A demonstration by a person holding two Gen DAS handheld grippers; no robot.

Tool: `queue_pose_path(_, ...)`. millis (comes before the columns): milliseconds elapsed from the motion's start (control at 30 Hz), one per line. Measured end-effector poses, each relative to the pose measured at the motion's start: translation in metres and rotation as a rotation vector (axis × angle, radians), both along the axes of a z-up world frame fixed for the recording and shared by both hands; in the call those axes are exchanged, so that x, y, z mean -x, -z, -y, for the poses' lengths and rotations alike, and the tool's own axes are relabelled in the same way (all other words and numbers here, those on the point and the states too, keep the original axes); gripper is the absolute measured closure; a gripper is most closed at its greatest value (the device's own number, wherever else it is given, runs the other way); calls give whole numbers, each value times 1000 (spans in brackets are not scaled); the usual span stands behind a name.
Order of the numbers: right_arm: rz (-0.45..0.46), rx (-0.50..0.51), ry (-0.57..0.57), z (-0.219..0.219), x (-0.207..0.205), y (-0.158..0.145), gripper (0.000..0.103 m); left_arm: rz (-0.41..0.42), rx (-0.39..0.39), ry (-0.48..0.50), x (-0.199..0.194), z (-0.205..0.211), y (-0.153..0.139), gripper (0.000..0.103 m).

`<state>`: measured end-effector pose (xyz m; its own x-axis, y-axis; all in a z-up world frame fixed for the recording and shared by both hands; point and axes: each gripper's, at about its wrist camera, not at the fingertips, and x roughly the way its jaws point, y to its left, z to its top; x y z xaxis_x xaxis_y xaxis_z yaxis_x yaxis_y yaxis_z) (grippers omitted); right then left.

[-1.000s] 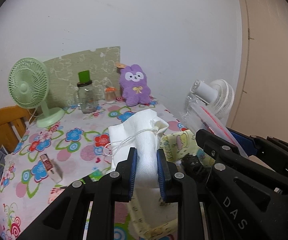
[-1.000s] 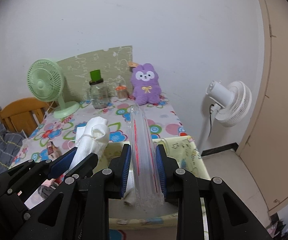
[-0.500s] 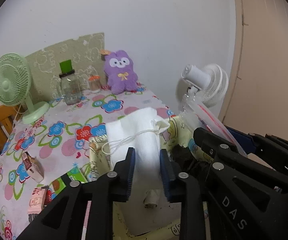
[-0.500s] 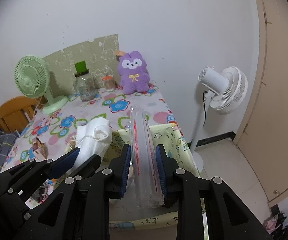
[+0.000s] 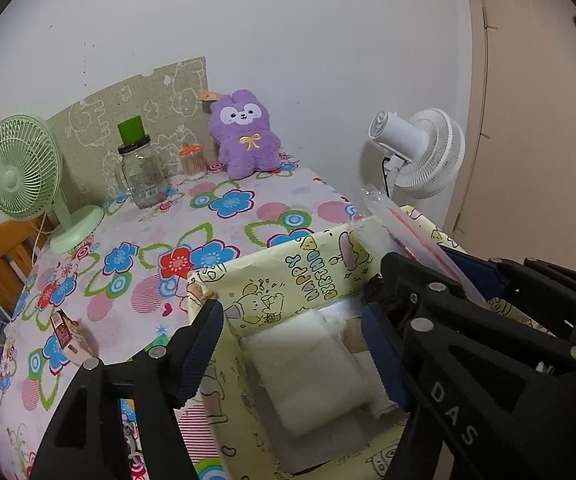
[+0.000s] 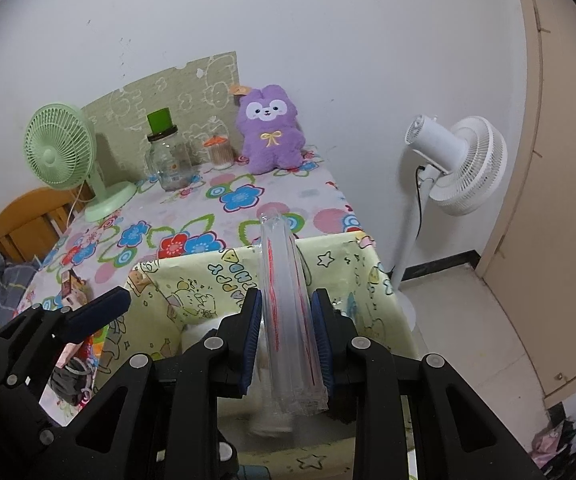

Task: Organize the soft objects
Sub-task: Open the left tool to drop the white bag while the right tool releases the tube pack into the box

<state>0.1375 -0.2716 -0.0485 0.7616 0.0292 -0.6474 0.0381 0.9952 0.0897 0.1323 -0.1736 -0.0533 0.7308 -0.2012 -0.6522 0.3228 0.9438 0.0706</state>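
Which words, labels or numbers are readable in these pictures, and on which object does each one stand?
"DAS": on the black body of the right gripper, seen from the left wrist camera.
"HAPPY": printed on the yellow box; the word under it is too distorted to read.
Label on the glass jar: too small.
Small carton: blurred.

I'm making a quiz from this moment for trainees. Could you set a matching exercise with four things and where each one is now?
Things:
1. white folded cloth pouch
2. clear plastic zip bag with red stripes
3. purple plush bunny
4. white pedestal fan

Places:
A. on the floor beside the table
B. at the table's far edge by the wall
C. inside the yellow cartoon-print box
D. clamped in the right claw

Pairs: 1-C, 2-D, 3-B, 4-A
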Motion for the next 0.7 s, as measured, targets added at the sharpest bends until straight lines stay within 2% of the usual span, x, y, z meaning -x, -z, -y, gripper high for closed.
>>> queue_pose_path(133,-13,-7,-13,-6,-5,3,72,-18,3,7,-4,-5,3,26)
queue_pose_path(300,-36,-15,-14,-11,-11,9,48,-17,5,20,-2,-7,7,22)
queue_pose_path(467,-44,-29,-16,-12,-11,11,37,-13,5,22,-1,-8,7,22)
queue_pose_path(600,-49,-26,-7,-13,-9,9,30,-11,10,16,1,-9,5,19)
queue_pose_path(700,-53,-17,-2,-13,-6,8,28,-14,20,16,1,-11,4,19)
